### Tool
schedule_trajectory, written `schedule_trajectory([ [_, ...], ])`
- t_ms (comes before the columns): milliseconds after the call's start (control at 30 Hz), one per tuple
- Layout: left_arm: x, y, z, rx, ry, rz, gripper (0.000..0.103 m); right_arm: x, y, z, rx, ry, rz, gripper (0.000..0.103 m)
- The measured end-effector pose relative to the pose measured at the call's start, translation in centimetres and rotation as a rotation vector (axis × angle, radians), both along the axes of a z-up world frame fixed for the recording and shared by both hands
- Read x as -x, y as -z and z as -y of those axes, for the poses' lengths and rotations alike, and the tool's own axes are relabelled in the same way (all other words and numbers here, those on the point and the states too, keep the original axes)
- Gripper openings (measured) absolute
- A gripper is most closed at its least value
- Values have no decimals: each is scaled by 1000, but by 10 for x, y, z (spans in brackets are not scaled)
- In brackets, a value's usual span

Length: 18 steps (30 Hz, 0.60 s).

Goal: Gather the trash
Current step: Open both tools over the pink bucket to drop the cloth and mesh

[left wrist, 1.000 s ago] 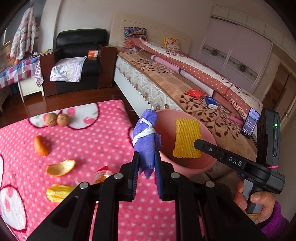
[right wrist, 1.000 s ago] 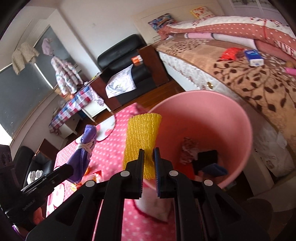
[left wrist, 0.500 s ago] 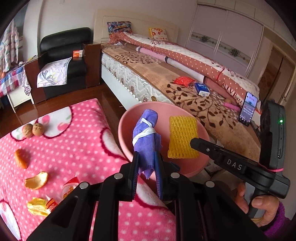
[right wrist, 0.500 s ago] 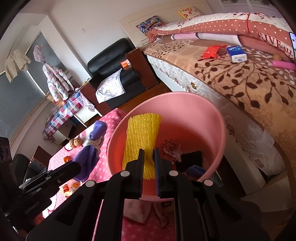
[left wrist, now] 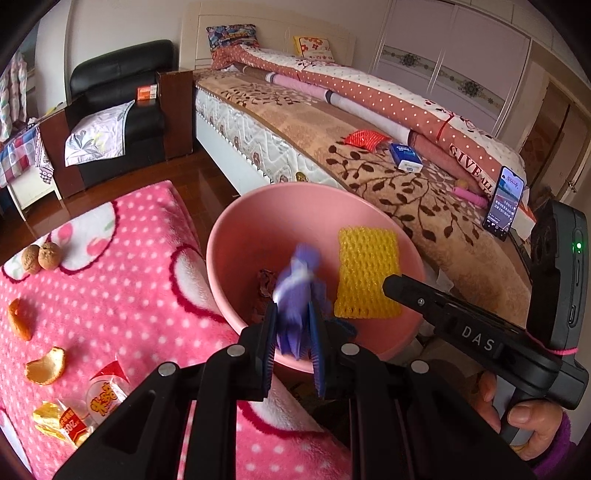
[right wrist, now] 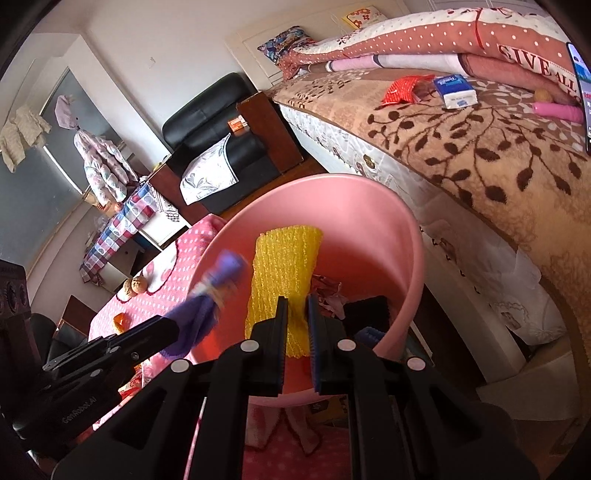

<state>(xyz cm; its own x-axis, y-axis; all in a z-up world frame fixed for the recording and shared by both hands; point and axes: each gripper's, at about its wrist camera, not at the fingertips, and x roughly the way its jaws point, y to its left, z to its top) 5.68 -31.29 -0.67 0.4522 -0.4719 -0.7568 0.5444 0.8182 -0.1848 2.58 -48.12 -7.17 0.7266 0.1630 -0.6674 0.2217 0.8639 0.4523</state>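
Left gripper [left wrist: 291, 341] clamps purple cloth scrap [left wrist: 297, 291], right gripper [right wrist: 295, 332] clamps yellow foam net [right wrist: 284, 273]; both over round pink plastic bin [left wrist: 236, 225]. Peels, wrappers remain at 9 o'clock on pink dotted blanket [left wrist: 122, 295].

A bedroom at home: big bed [left wrist: 332, 122] with pillows [left wrist: 231, 35], black armchair [left wrist: 118, 96], closet doors [left wrist: 454, 55].
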Motion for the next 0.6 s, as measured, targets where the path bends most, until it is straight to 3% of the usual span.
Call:
schedule_trajectory([
  [100, -1, 0, 1, 4, -1, 4, 19, -1, 1, 2, -3, 2, -2, 11],
  [233, -1, -1, 0, 9, -8, 16, 32, -2, 3, 4, -5, 3, -5, 11],
  [467, -2, -1, -6, 16, -23, 3, 36, -2, 3, 4, -28, 23, -10, 12],
  [533, -1, -1, -8, 20, -24, 3, 36, -4, 4, 5, -31, 29, -19, 15],
  [600, -1, -2, -9, 25, -26, 2, 38, -4, 5, 5, -32, 39, -21, 26],
])
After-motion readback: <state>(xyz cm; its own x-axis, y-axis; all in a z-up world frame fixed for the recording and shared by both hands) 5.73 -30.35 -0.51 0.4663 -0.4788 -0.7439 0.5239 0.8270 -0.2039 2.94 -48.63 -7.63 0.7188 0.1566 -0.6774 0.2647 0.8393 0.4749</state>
